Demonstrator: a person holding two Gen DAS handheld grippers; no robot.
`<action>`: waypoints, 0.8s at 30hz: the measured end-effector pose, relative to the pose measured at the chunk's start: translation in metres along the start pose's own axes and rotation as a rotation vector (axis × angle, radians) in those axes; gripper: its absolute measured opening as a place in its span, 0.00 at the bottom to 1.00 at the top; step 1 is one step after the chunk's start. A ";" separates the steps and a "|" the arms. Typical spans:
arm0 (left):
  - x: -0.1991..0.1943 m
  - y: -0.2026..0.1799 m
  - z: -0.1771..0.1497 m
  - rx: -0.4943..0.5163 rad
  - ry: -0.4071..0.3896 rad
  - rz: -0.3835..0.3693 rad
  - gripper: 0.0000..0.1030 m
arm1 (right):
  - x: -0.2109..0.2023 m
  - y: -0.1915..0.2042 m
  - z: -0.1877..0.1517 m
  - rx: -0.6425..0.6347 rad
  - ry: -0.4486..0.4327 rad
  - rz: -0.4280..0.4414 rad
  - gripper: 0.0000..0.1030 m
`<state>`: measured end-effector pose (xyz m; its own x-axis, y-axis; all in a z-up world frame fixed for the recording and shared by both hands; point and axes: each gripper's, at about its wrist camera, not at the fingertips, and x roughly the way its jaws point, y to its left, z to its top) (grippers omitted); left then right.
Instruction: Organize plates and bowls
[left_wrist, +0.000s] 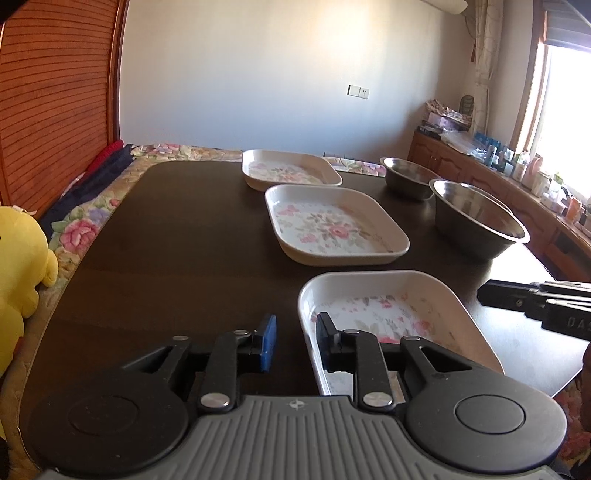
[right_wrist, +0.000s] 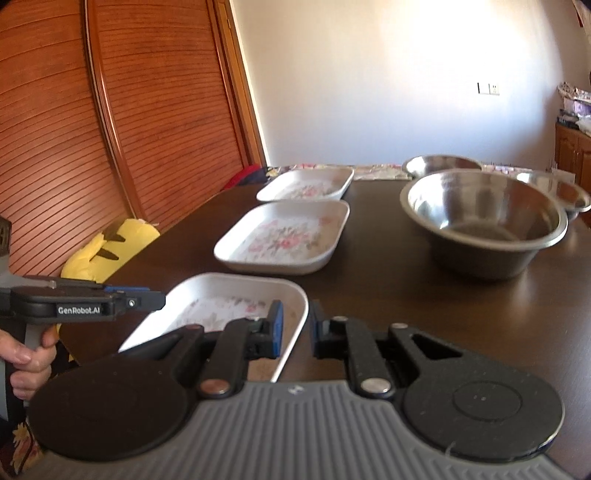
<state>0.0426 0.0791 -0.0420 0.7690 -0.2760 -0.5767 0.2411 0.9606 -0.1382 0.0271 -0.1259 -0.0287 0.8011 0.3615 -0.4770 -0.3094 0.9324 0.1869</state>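
**A:** Plates first: you have three floral square ones in a row down the counter (left_wrist: 155, 236). The nearest plate (left_wrist: 388, 314) sits right under both tools, the middle plate (left_wrist: 334, 225) lies just beyond it, and the far plate (left_wrist: 290, 168) is near the back edge. The steel bowls stand apart to the right, the big bowl (right_wrist: 484, 221) closest to you.

**B:** What are your two tools doing?

**A:** Your left gripper (left_wrist: 295, 341) straddles the near plate's left rim, one finger inside, one outside, with a gap showing, so it is released, not pinching. Your right gripper (right_wrist: 297, 328) does the same at the right rim, also spread and holding nothing.

**B:** So which step is this?

**A:** I judge it the start of stacking: nothing is nested yet, and you are lining up on the first plate.

**B:** And next?

**A:** Close both pairs of fingers on the rims together, lift level, and carry it over the middle plate. The rim looks smooth and sloped, so a one-sided pinch could let it tip.
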 end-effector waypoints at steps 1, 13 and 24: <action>0.000 0.000 0.002 0.004 -0.003 0.001 0.28 | 0.000 -0.001 0.003 -0.002 -0.004 -0.001 0.15; 0.011 0.005 0.028 0.010 -0.038 0.014 0.57 | 0.023 -0.011 0.031 -0.048 -0.012 -0.050 0.38; 0.031 0.007 0.053 0.059 -0.048 0.028 0.73 | 0.058 -0.017 0.045 -0.076 0.022 -0.056 0.46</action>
<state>0.0993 0.0753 -0.0181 0.8032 -0.2514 -0.5400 0.2525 0.9648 -0.0736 0.1020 -0.1208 -0.0205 0.8069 0.3082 -0.5038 -0.3035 0.9482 0.0940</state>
